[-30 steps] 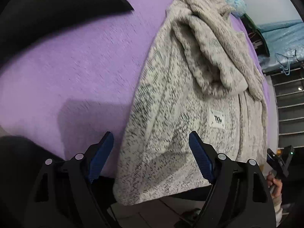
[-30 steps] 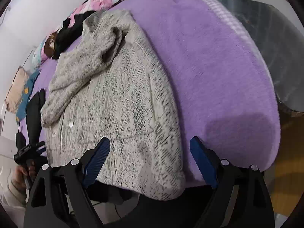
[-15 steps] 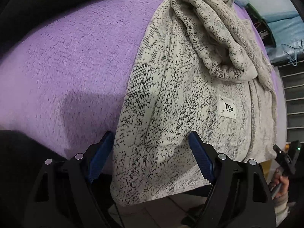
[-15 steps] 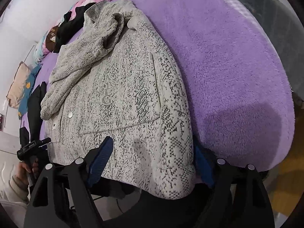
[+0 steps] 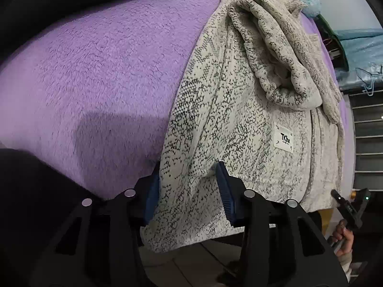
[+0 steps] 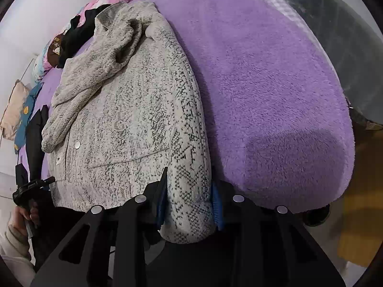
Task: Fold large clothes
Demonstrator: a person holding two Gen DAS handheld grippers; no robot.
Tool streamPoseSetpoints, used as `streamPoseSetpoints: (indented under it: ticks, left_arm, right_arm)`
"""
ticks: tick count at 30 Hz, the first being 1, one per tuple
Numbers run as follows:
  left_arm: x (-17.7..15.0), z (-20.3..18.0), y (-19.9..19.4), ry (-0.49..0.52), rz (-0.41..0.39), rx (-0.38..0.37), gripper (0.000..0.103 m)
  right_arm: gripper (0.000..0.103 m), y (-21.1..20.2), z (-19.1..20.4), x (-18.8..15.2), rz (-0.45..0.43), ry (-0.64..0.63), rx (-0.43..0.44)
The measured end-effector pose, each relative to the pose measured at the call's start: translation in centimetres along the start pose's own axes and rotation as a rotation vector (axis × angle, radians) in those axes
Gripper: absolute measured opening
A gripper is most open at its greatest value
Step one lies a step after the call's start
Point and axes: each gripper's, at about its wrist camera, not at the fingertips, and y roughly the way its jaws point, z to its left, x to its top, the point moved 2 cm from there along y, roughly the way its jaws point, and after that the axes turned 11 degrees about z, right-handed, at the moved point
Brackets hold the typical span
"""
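Your left hand-held gripper (image 5: pixel 189 193) grasps the near hem of the grey jacket (image 5: pixel 239 110). Your right hand-held gripper (image 6: pixel 189 202) grasps its other near corner on the purple bed (image 6: pixel 275 83).

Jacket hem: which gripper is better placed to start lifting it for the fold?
Neither clearly. The left gripper and right gripper each have their fingers closed on a hem corner of the jacket, so lifting both together looks best.

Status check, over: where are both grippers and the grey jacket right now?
Left gripper shut on jacket hem corner. Right gripper shut on opposite hem corner. Jacket flat on purple blanket, sleeves folded across the front. Nothing in the way.
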Motion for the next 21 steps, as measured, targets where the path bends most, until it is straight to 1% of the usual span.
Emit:
streamPoseSetpoints:
  ticks: [2,3,4,8,13,18,21]
  left_arm:
    - [-0.1,0.1,0.0,-0.004,0.001,-0.005,0.039]
    - [-0.1,0.0,0.1,-0.002,0.001,-0.004,0.038]
    - [-0.1,0.0,0.2,0.001,0.001,0.002,0.035]
    - [-0.1,-0.8,0.2,0.029,0.012,0.008,0.023]
    - [-0.2,-0.3,-0.2,0.008,0.008,-0.030,0.019]
    - [-0.3,-0.6,-0.9,0.022,0.008,-0.033,0.016]
    - [-0.3,-0.6,-1.3,0.015,0.011,-0.050,0.014]
  right_arm:
    - [0.029,0.0,0.2,-0.1,-0.004,-0.006,-0.013]
    - [0.026,0.1,0.3,-0.1,-0.004,-0.008,-0.030]
    - [0.026,0.2,0.4,-0.1,-0.004,-0.008,-0.041]
    - [0.023,-0.5,1.0,-0.3,-0.028,-0.010,-0.022]
    - [0.022,-1.3,1.6,-0.3,-0.047,-0.014,0.002]
    - [0.022,-2.3,2.1,-0.3,-0.066,-0.030,0.015]
    - [0.022,-2.5,2.2,-0.2,-0.072,-0.028,0.026]
